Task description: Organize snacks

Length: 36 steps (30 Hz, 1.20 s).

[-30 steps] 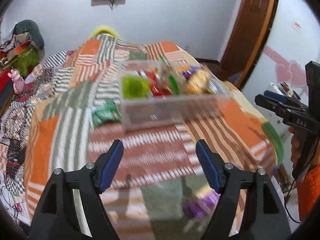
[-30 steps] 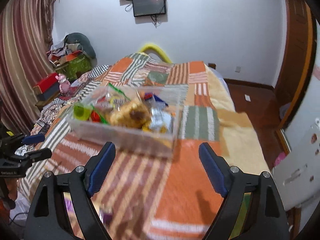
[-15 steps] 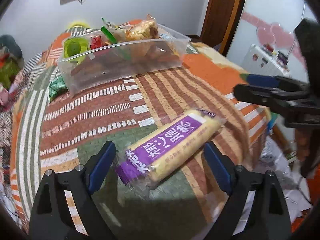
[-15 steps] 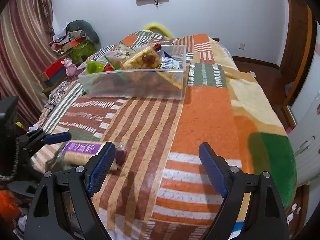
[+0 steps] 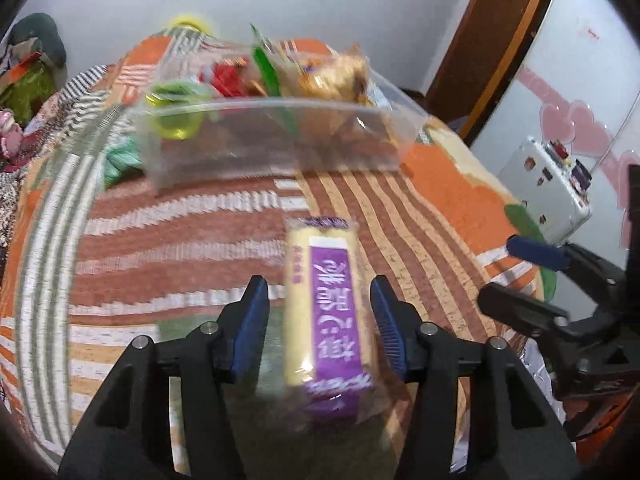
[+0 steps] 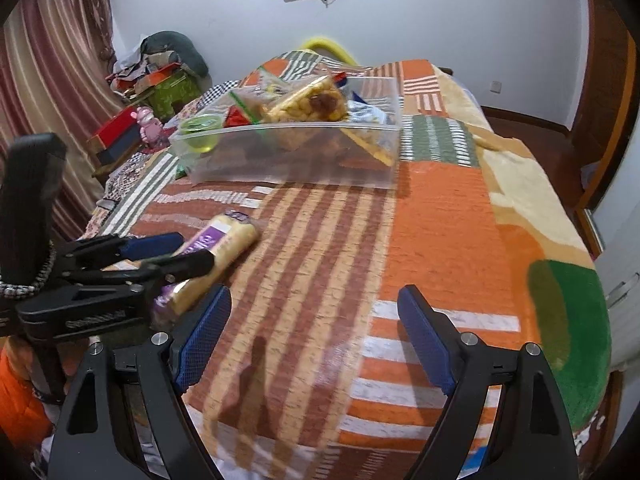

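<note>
A long yellow snack pack with a purple label (image 5: 328,312) lies on the patchwork quilt near the bed's front edge, lengthwise between the jaws of my left gripper (image 5: 318,284). Those jaws are closing. The right pad is at the pack's side, while a narrow gap still shows at the left pad. In the right wrist view the left gripper (image 6: 192,248) straddles the same pack (image 6: 228,240). My right gripper (image 6: 314,294) stands open over bare quilt with nothing between its fingers. It also shows at the right (image 5: 500,272). Farther back stands a clear plastic bin (image 5: 272,140) (image 6: 296,156) filled with several snacks.
A green packet (image 5: 120,160) lies on the quilt left of the bin. A white box (image 5: 548,196) stands off the bed's right side. Piled clothes (image 6: 168,56), a red box (image 6: 120,128) and a pink toy (image 6: 148,122) sit beyond the left side.
My left gripper's jaws have narrowed around the purple pack, which now lies lengthwise between them instead of slanted. Both grippers have sunk closer to the quilt.
</note>
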{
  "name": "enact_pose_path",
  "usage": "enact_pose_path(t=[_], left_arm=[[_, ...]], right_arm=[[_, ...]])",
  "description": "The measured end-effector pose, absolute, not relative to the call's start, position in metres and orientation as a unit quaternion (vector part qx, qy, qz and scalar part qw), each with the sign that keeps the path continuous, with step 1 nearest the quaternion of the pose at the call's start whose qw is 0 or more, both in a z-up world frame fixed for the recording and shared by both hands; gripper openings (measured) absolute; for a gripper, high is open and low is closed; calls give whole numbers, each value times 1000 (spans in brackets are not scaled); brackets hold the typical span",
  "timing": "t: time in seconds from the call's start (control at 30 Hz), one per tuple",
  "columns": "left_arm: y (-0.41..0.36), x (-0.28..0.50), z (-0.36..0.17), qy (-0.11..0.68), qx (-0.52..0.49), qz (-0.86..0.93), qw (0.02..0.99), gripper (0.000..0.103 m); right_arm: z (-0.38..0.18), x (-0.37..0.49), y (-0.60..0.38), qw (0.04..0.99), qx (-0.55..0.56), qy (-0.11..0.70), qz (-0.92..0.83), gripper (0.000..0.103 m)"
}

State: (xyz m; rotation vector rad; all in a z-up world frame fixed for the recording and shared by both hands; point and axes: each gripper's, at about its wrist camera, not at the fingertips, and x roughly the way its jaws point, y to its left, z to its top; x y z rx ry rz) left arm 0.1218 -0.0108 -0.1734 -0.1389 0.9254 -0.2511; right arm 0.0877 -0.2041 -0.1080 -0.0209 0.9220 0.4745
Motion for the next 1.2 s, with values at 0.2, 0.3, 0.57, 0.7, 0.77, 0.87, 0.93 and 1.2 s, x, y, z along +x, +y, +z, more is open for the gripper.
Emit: enact_pose_path(t=[0.2, 0.3, 0.57, 0.7, 0.77, 0.87, 0.93, 1.2], left_arm=[[36, 109, -156, 420, -76, -75, 901, 57], [66, 108, -160, 424, -84, -43, 901, 57], [122, 123, -172, 435, -106, 5, 894, 59], [143, 145, -170, 429, -125, 15, 894, 59], [150, 161, -170, 429, -135, 15, 893, 59], [154, 186, -168, 431, -135, 5, 892, 60], [153, 204, -169, 431, -123, 3, 894, 60], [162, 263, -199, 460, -120, -10, 880, 60]], right_arm=[[-109, 95, -168, 858, -12, 443, 260, 83], [-116, 100, -144, 848, -17, 452, 275, 83], [-139, 104, -100, 832, -65, 472, 283, 80], [-141, 107, -106, 837, -80, 467, 274, 54], [-140, 112, -115, 839, -79, 468, 266, 44], [-139, 119, -130, 844, -78, 467, 251, 43], [-139, 122, -140, 848, -77, 466, 242, 43], [-136, 128, -162, 854, -70, 460, 232, 43]])
